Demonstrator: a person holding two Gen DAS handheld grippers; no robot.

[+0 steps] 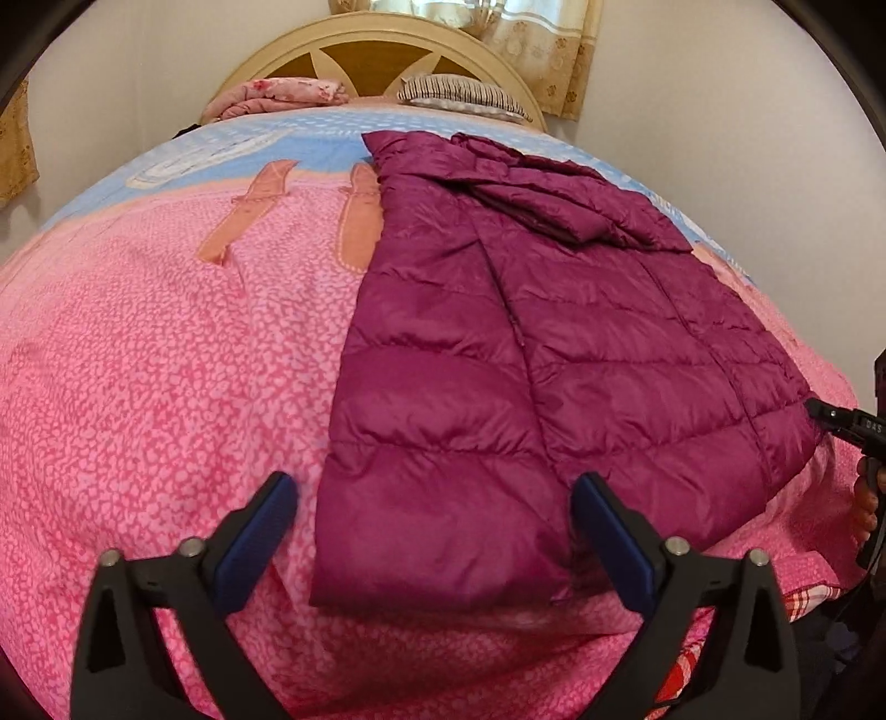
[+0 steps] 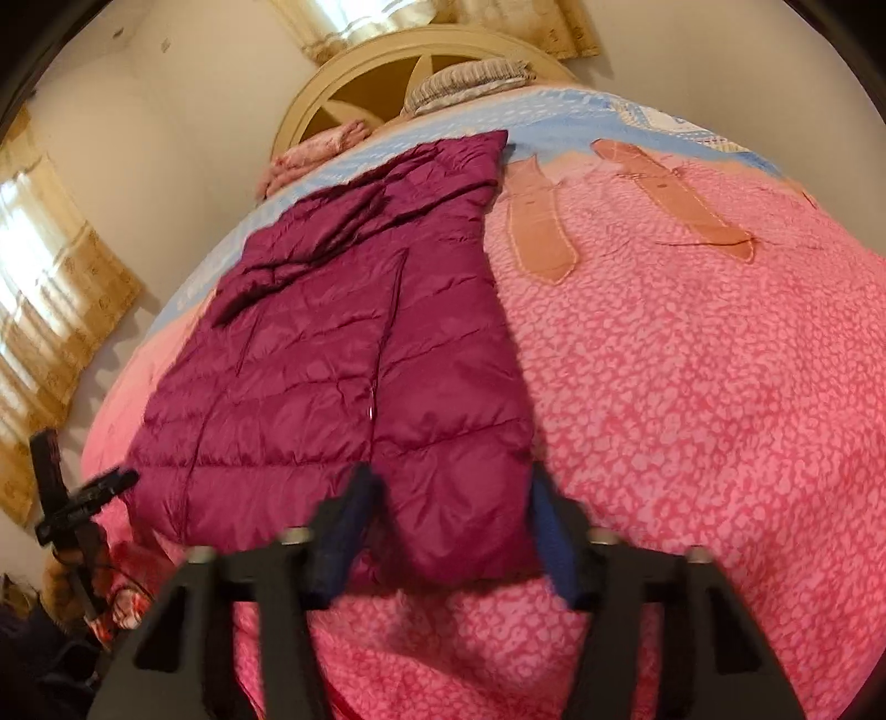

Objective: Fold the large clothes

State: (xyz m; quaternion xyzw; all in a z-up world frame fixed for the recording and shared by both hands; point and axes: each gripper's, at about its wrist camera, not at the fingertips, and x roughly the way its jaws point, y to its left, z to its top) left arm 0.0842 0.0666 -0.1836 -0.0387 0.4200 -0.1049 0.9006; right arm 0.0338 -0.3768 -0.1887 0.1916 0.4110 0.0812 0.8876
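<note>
A magenta quilted puffer jacket (image 1: pixel 531 354) lies flat on the pink bedspread (image 1: pixel 155 387), its sleeves folded in over the body and its hem toward me. My left gripper (image 1: pixel 434 512) is open and empty, just above the hem's near corner. In the right wrist view the jacket (image 2: pixel 343 354) lies left of centre. My right gripper (image 2: pixel 448 509) is open around the hem's near corner, its fingers astride the fabric without pinching it. The other gripper shows at the left edge of that view (image 2: pixel 88 493), and at the right edge of the left wrist view (image 1: pixel 841 421).
The bed has a cream arched headboard (image 1: pixel 376 50) with a pink folded blanket (image 1: pixel 277 94) and a striped pillow (image 1: pixel 459 94) against it. Orange patches (image 2: pixel 681 194) are sewn on the bedspread. Curtains (image 2: pixel 50 277) hang on the walls. The bed edge is close below me.
</note>
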